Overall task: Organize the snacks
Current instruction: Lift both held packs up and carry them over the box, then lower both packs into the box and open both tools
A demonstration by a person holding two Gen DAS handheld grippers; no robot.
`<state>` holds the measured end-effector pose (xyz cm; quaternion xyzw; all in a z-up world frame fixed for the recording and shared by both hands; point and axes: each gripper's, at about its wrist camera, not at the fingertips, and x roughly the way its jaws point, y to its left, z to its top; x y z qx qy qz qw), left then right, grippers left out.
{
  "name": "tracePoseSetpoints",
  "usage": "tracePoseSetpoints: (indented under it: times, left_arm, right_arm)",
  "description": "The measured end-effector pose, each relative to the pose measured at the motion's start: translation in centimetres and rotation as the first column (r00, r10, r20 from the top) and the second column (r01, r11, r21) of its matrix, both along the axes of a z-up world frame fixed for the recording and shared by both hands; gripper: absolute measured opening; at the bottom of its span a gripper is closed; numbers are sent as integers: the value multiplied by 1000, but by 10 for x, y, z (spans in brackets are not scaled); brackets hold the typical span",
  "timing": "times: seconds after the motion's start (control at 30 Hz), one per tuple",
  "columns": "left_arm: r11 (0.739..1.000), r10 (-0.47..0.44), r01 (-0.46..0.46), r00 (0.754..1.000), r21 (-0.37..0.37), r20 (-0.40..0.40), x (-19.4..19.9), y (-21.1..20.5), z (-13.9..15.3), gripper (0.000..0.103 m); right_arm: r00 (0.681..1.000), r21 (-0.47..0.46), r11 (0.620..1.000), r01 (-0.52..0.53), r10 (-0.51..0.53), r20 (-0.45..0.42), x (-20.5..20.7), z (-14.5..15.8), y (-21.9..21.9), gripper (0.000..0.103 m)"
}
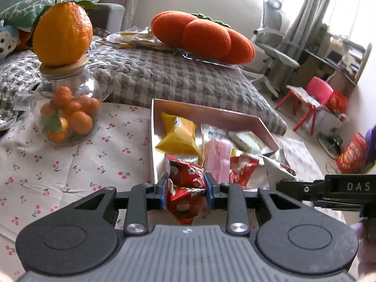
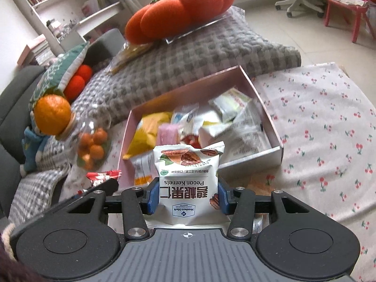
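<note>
Clamped between the left gripper's [image 1: 186, 184] blue pads [image 1: 209, 185] is a red packet [image 1: 185, 195], held above the near edge of the pink box [image 1: 211, 114]. A white pecan bag [image 2: 188, 183] is pinched by the right gripper [image 2: 186, 196] before that box, where other snacks [image 1: 178, 136] are piled.

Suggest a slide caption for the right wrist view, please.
Right gripper holds a pecan kernels packet before the pink box of snacks.

Readable print in the two wrist views
White foil snack pouch [image 2: 188, 183]: "Pecan Kernels", "Member's Mark"; black hand-held gripper [image 1: 329, 193] body: "DAS"
</note>
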<state>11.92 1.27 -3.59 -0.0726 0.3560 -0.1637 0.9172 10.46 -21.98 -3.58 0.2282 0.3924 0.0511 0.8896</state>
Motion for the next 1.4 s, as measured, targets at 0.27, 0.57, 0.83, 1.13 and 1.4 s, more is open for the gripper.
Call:
tracePoseSetpoints:
  times: [0.27, 0.57, 0.83, 1.13, 1.4]
  left_arm:
    - [998, 1, -4, 999, 70, 42, 13, -19, -9, 28]
    - [998, 33, -34, 999, 51, 22, 23, -21, -19, 29]
    - [998, 40, -43, 998, 39, 58, 20, -24, -15, 51]
    - [997, 0, -3, 999, 81, 35, 14, -32, -11, 73]
    - [988, -58, 59, 998, 143, -9, -2, -38, -10, 87]
  right_arm:
    - [999, -17, 999, 41, -41, 27, 43, -1, -4, 48]
    - [995, -40, 995, 96, -96, 8, 86, -11, -4, 48]
    - [993, 13, 994, 113, -113, 23, 93, -5, -9, 61]
    - [994, -23, 995, 98, -97, 47, 71, 13, -10, 71]
    - [994, -37, 994, 100, -99, 50, 37, 24, -16, 84]
